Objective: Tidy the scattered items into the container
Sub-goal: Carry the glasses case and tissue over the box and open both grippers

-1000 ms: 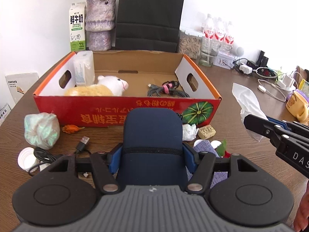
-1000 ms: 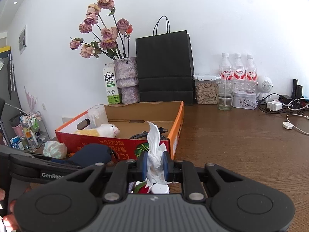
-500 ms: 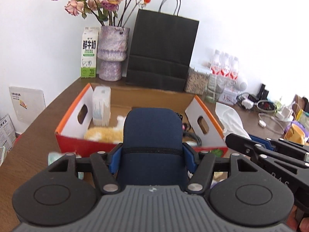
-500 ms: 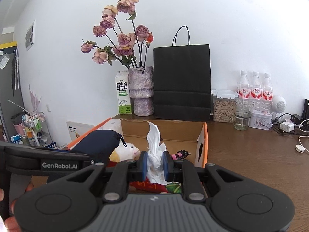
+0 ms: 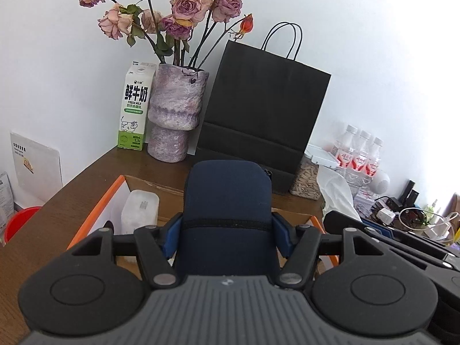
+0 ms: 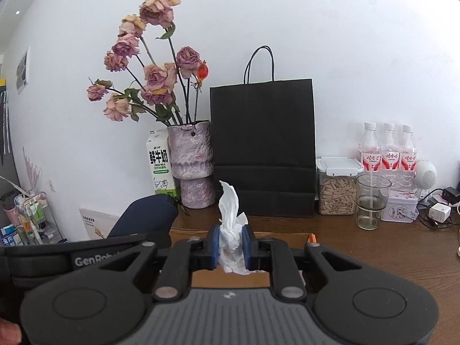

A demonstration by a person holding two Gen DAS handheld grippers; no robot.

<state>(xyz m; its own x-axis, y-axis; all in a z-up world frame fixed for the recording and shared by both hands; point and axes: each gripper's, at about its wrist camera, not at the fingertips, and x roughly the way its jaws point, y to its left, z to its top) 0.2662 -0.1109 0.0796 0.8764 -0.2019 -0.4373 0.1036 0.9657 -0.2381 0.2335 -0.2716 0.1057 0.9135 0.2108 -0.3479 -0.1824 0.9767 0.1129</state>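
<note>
Both claws held above the cardboard box, each gripping an item.

The left claw (image 5: 227, 237) points slightly downward over the orange-rimmed cardboard box (image 5: 100, 215), its blue pads clamped on the sides of a smooth, rounded navy fabric pouch (image 5: 227, 201) with a dark seam across it. Just to its right, the right claw (image 6: 231, 248) is clenched on a crumpled white tissue (image 6: 231, 221) whose thin, soft end sticks up between the pads. Below, the box holds an upright translucent plastic container (image 5: 141, 210) at its left wall and rests on the wood-grain desk (image 5: 57, 224).
</note>
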